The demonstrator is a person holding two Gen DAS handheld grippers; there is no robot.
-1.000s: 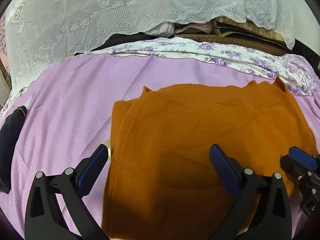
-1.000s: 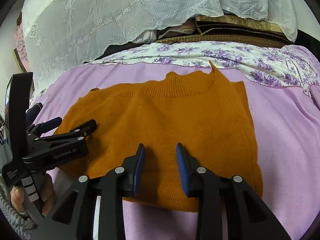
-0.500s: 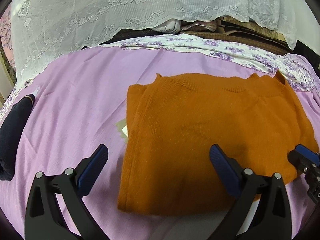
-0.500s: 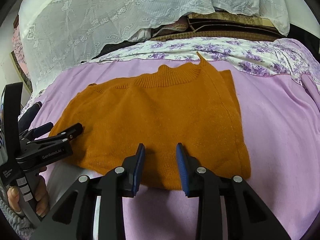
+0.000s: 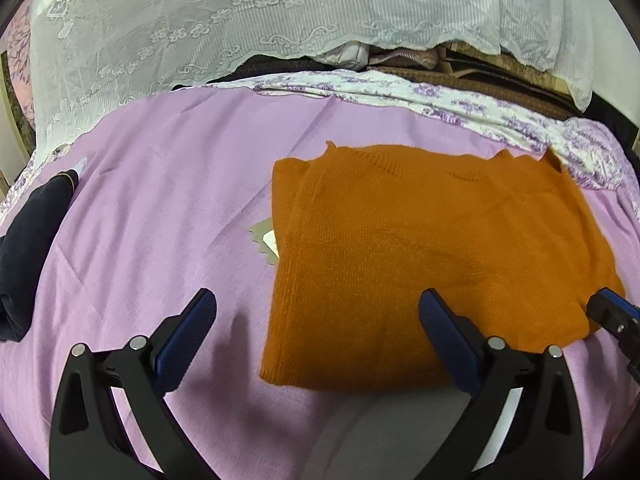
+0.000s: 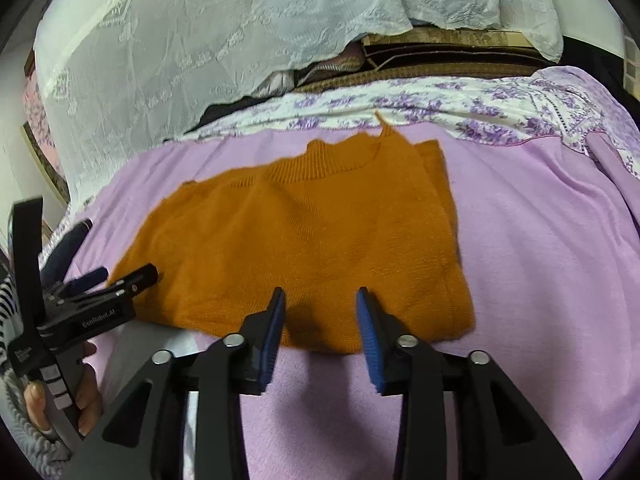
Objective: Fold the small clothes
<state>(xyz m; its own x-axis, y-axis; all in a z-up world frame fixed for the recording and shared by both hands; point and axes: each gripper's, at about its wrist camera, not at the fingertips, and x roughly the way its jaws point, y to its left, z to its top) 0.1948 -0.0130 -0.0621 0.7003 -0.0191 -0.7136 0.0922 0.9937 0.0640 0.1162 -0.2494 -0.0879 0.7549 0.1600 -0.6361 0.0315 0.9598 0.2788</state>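
An orange knit sweater [image 5: 420,248] lies flat on the lilac bedsheet [image 5: 160,220], sleeves folded in, collar at the far side. It also shows in the right wrist view [image 6: 312,248]. My left gripper [image 5: 316,320] is wide open and empty, hovering over the sweater's near left corner. My right gripper [image 6: 320,312] is partly open and empty, just above the sweater's near hem. The left gripper shows in the right wrist view [image 6: 120,280] by the sweater's left edge.
A dark navy folded garment [image 5: 32,248] lies at the left edge of the bed. A paper tag [image 5: 266,240] sticks out from under the sweater's left side. A floral sheet [image 5: 460,104] and white lace cover [image 5: 240,32] lie behind.
Both grippers have pulled back toward me and away from the sweater. The left one also shifted left, so the sweater's near hem and left edge are now in view.
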